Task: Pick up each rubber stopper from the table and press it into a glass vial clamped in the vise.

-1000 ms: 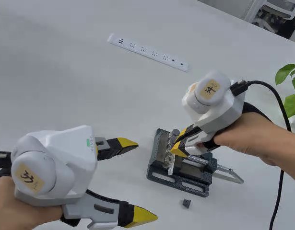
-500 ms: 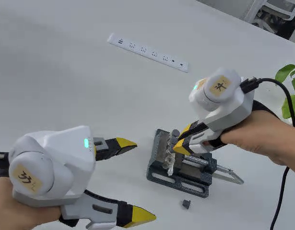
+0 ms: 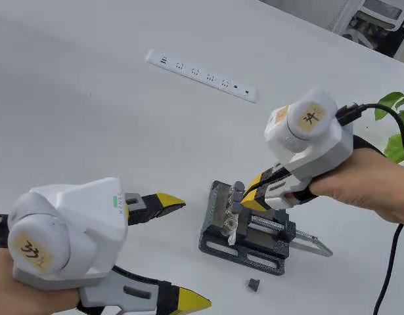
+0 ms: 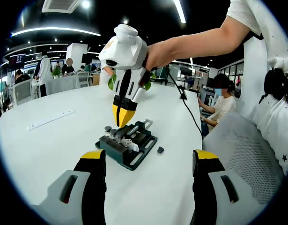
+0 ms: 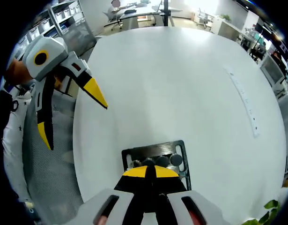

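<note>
Head view has the right claw (image 3: pixel 249 199), yellow-tipped jaws pinched together with nothing seen between them, just over the small clear glass vials (image 3: pixel 230 228) clamped in the dark grey metal bench vise (image 3: pixel 251 254). At least two vials wear dark grey rubber stoppers (image 3: pixel 238 189), so most of the job looks done. One small dark rubber stopper (image 3: pixel 253 285) lies on the white surface (image 3: pixel 90 131) near the vise, while the left claw (image 3: pixel 180 251) hangs wide and empty, well apart.

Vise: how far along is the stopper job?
Done: several vials in the vise carry dark stoppers. In hand: the right gripper, shut, hovers over the vise; the left gripper is open, empty, off to the side. Left: one loose stopper lies on the table beside the vise.
</note>
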The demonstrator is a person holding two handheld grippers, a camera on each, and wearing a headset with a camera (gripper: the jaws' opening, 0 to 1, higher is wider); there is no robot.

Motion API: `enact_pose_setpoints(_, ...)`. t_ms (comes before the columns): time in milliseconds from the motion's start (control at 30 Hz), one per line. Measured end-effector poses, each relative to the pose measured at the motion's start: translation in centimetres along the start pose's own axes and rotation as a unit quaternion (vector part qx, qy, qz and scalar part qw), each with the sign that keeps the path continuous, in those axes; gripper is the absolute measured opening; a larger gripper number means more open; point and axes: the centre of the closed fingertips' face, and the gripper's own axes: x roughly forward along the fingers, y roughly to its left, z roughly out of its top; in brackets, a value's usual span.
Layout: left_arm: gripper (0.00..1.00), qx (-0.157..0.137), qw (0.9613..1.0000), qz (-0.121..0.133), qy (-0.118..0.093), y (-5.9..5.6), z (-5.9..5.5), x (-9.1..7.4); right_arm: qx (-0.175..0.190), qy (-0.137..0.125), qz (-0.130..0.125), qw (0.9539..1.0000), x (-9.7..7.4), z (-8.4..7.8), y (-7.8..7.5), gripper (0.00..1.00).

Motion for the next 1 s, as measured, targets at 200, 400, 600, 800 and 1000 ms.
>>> enact_pose_setpoints(200, 0.74, -0.001, 1.0, 0.0, 0.001, 0.0, 0.0, 0.0, -0.005, 0.008, 0.01, 0.9999, 0.6, -0.2, -0.1, 0.0)
enact_pose_setpoints(400, 0.74, -0.004, 1.0, 0.001, 0.001, 0.0, -0.1, 0.0, -0.006, 0.012, 0.012, 0.9998, 0.8, -0.4, 0.0, 0.0)
enact_pose_setpoints(600, 0.74, -0.004, 1.0, 0.0, 0.001, 0.1, -0.2, 0.0, -0.006, 0.011, 0.013, 0.9998, 1.1, -0.2, -0.2, 0.0)
enact_pose_setpoints(800, 0.74, -0.005, 1.0, 0.001, 0.0, 0.1, -0.1, -0.1, -0.009, 0.016, 0.013, 0.9997, 1.3, -0.4, -0.2, 0.0)
enact_pose_setpoints(1000, 0.74, -0.005, 1.0, 0.001, -0.001, 0.3, -0.2, -0.1, -0.01, 0.019, 0.017, 0.9996, 1.5, -0.3, -0.2, 0.0)
